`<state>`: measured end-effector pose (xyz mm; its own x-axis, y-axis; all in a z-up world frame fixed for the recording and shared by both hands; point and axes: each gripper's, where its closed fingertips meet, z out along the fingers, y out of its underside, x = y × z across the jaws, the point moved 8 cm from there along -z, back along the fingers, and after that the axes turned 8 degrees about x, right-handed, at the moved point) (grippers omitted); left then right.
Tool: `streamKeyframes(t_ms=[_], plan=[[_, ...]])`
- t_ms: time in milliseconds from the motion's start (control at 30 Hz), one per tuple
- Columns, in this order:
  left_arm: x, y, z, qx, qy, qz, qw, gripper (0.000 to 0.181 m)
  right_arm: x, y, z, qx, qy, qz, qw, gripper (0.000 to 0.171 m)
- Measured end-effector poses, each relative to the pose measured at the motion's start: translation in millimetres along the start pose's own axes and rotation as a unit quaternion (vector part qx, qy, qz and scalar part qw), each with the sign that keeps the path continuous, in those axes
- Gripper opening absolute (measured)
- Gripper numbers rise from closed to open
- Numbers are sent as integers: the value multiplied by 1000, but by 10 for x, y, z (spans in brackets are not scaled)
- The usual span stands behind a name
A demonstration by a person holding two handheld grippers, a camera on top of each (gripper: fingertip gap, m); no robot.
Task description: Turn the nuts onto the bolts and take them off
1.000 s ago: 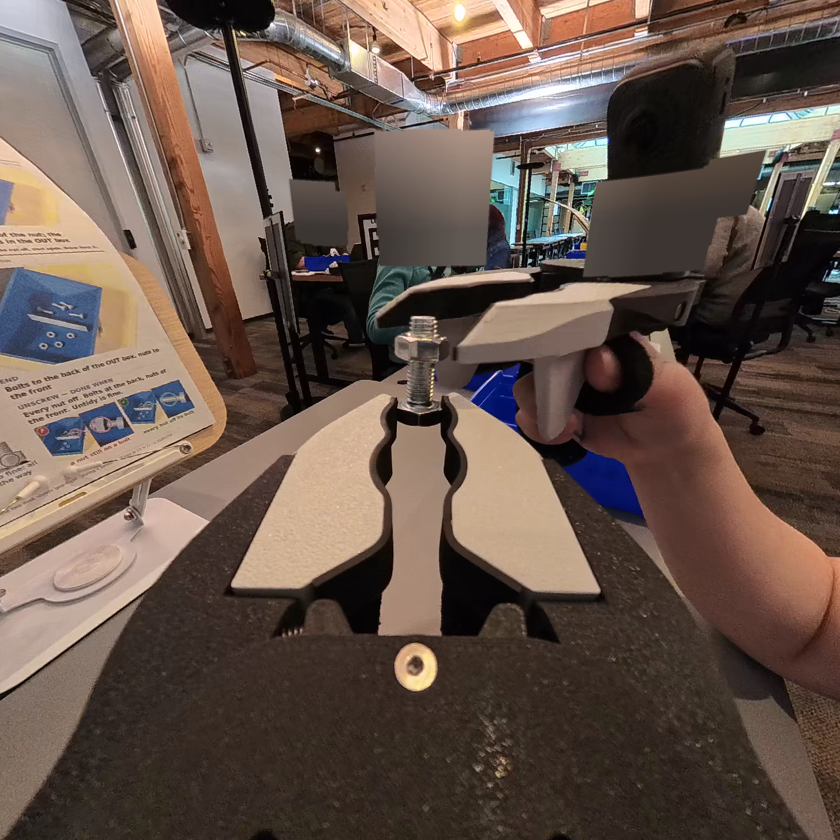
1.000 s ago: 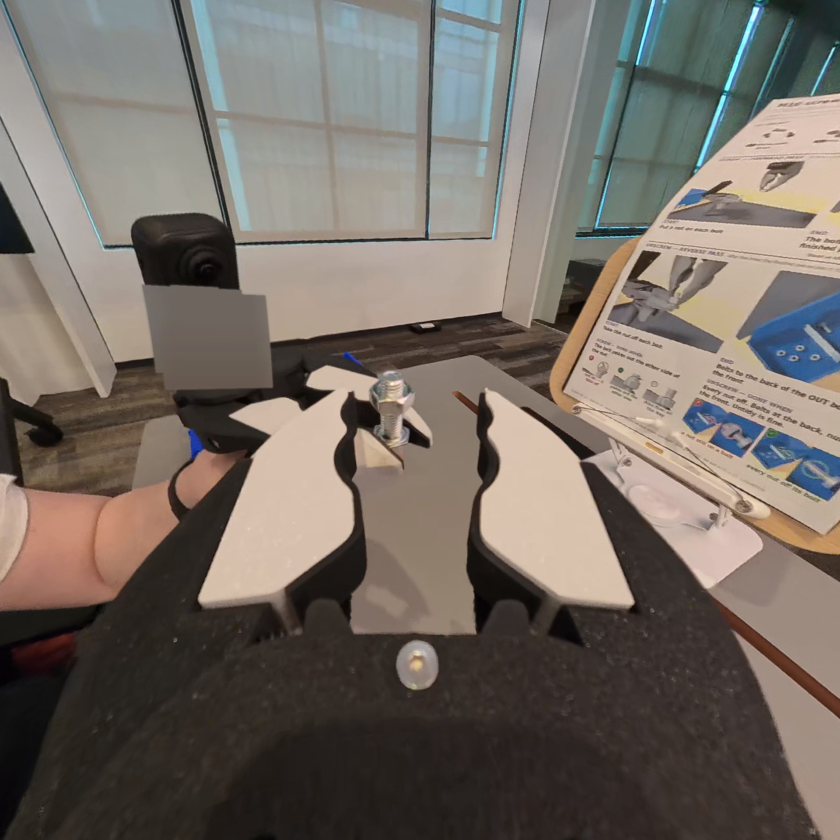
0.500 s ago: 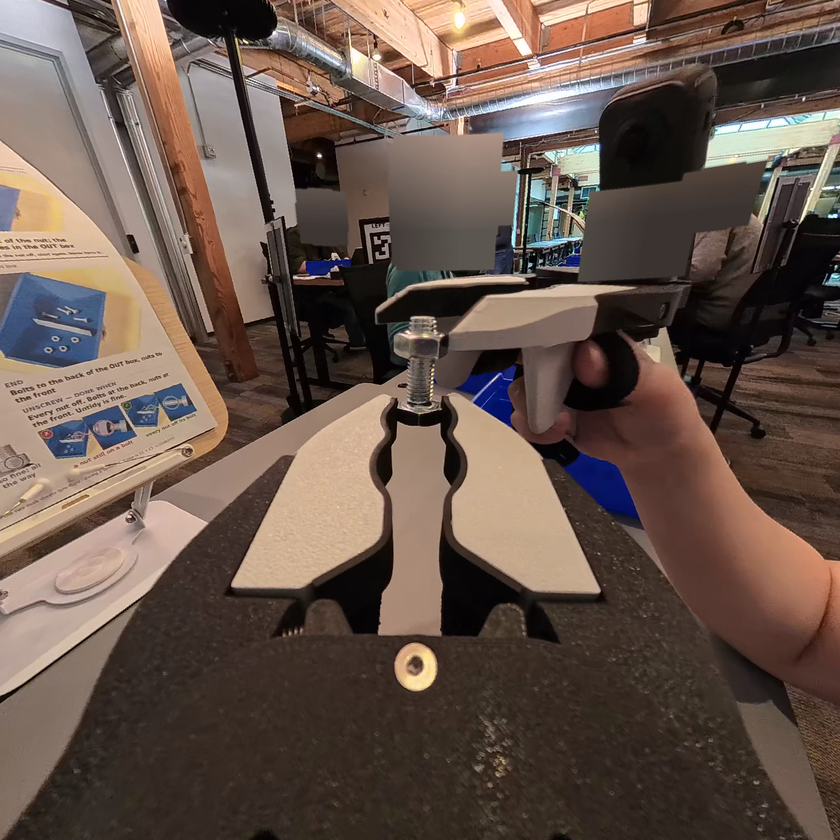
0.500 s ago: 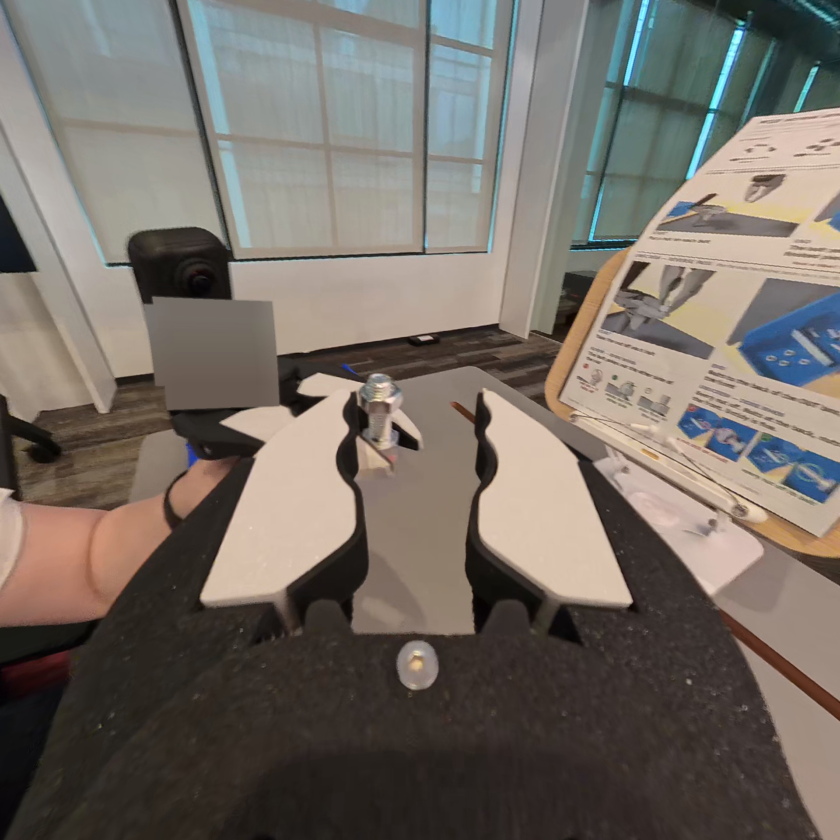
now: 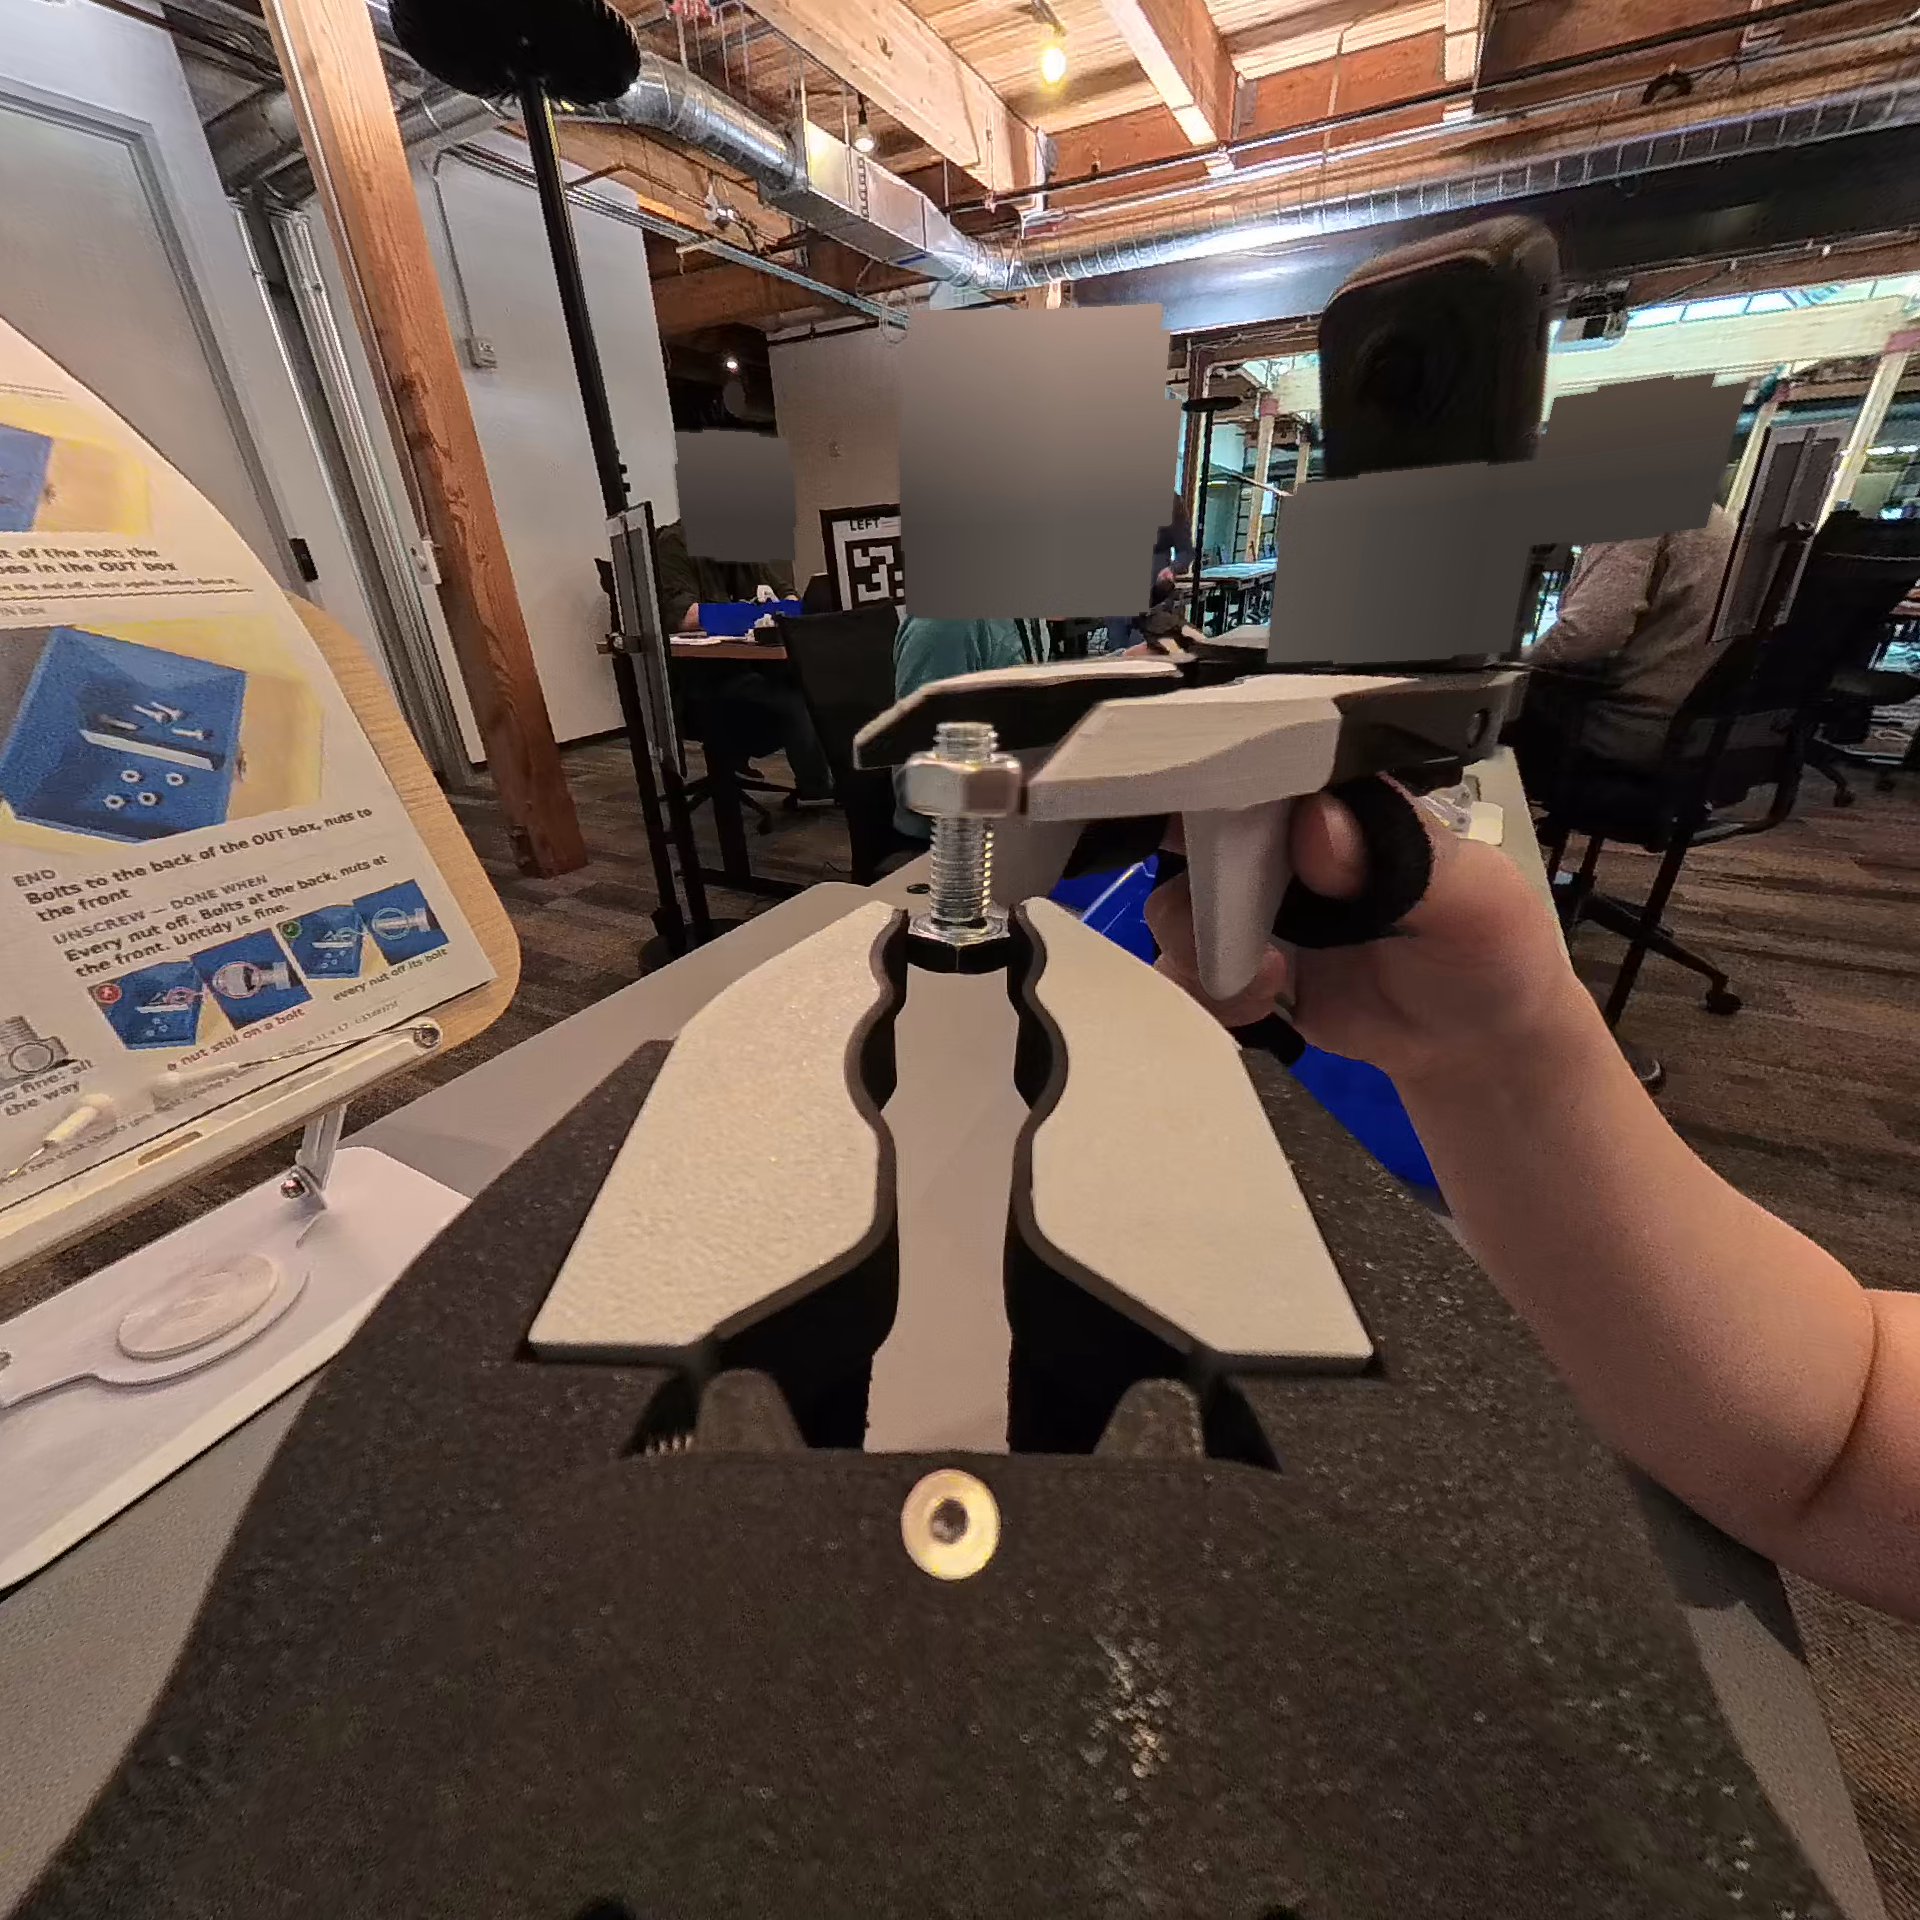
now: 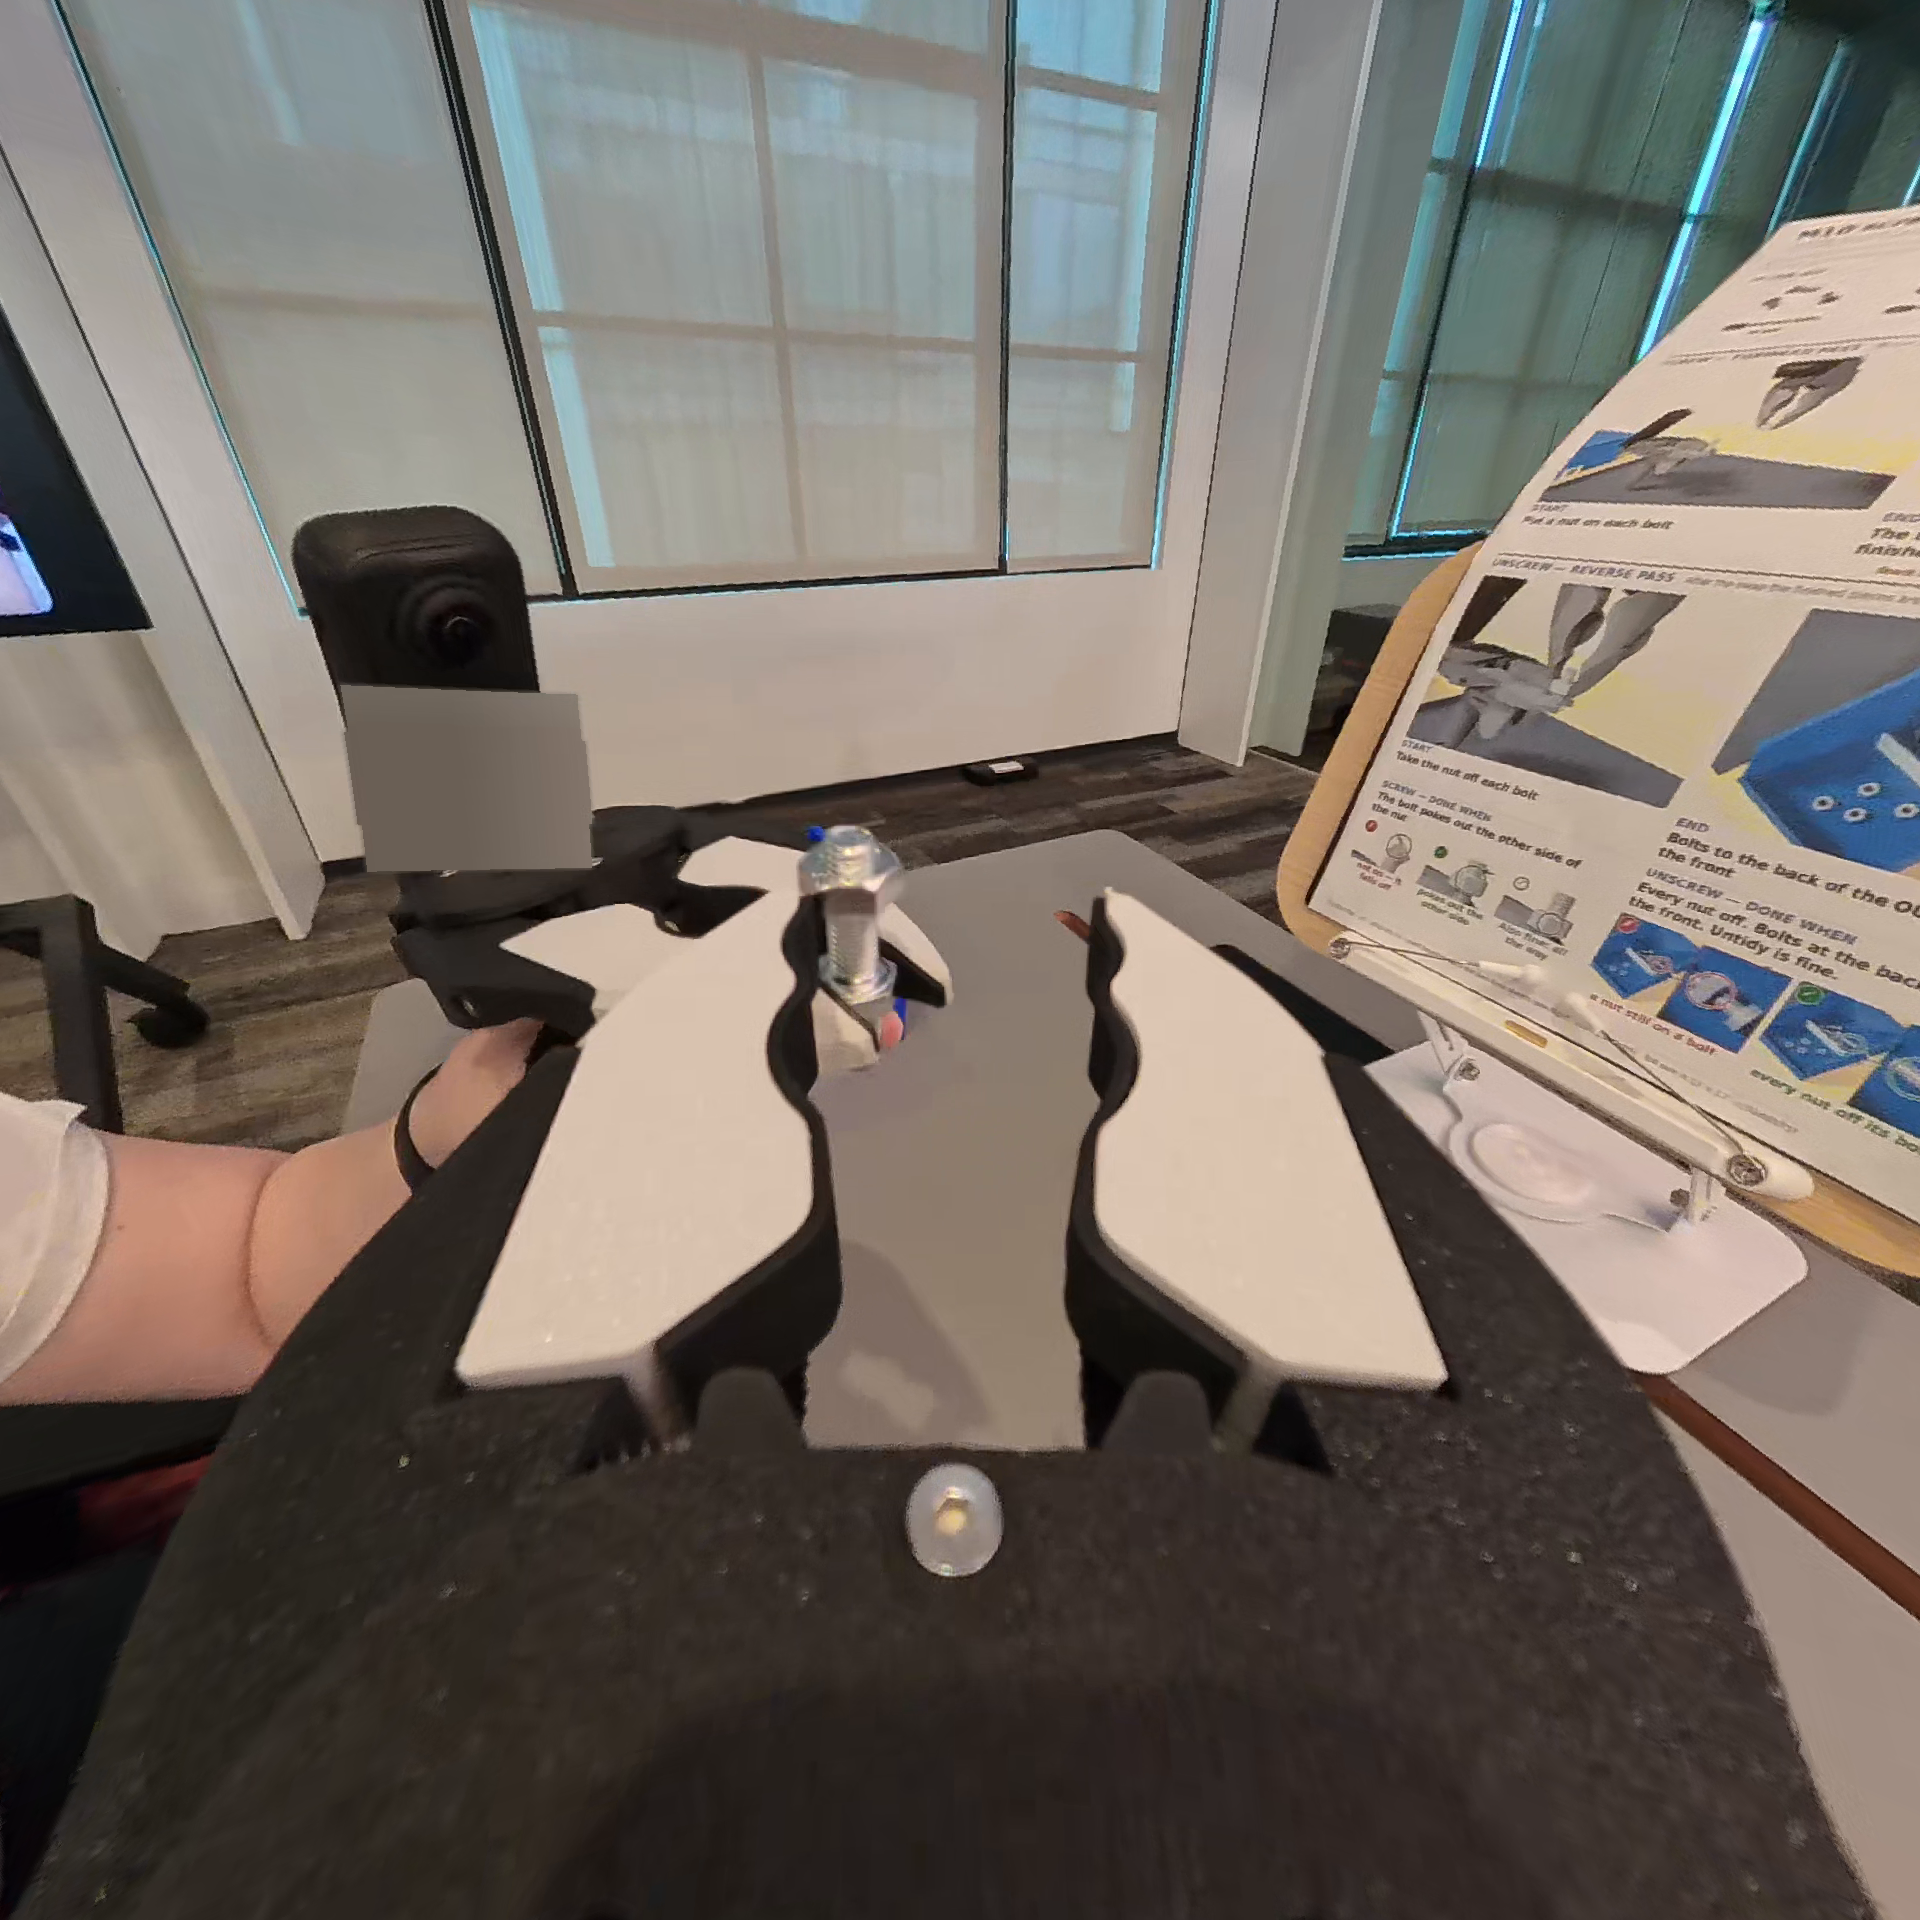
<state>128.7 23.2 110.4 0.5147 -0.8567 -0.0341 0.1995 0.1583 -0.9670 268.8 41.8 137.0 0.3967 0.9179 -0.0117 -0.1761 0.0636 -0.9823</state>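
Left hand-held gripper [image 5: 961, 940] clamps bolt [image 5: 961, 868] head; right hand-held gripper [image 6: 940, 940] wide open, empty, beside nut [image 5: 961, 784]. Next: close on nut, turn.

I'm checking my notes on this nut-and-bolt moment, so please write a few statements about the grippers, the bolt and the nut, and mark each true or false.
1. The left gripper is shut on the head of the bolt. True.
2. The bolt lies flat on the table. False: it is held upright, off the table.
3. The nut sits near the top of the bolt, with a little thread showing above it. True.
4. The right gripper is clamped tight on the nut. False: its fingers stand wide apart, only one at the nut.
5. The instruction sheet lies flat on the table. False: it leans on a stand.
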Motion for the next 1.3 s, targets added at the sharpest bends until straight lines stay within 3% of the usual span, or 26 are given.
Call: streamKeyframes(t_ms=[1067, 1300], plan=[[2, -33, -19, 9, 3, -5, 1000, 18, 11, -51, -44, 29, -26, 36, 999, 43], [51, -18, 0, 6, 9, -4, 1000, 18, -73, -18, 25, 11, -16, -2, 1000, 45]])
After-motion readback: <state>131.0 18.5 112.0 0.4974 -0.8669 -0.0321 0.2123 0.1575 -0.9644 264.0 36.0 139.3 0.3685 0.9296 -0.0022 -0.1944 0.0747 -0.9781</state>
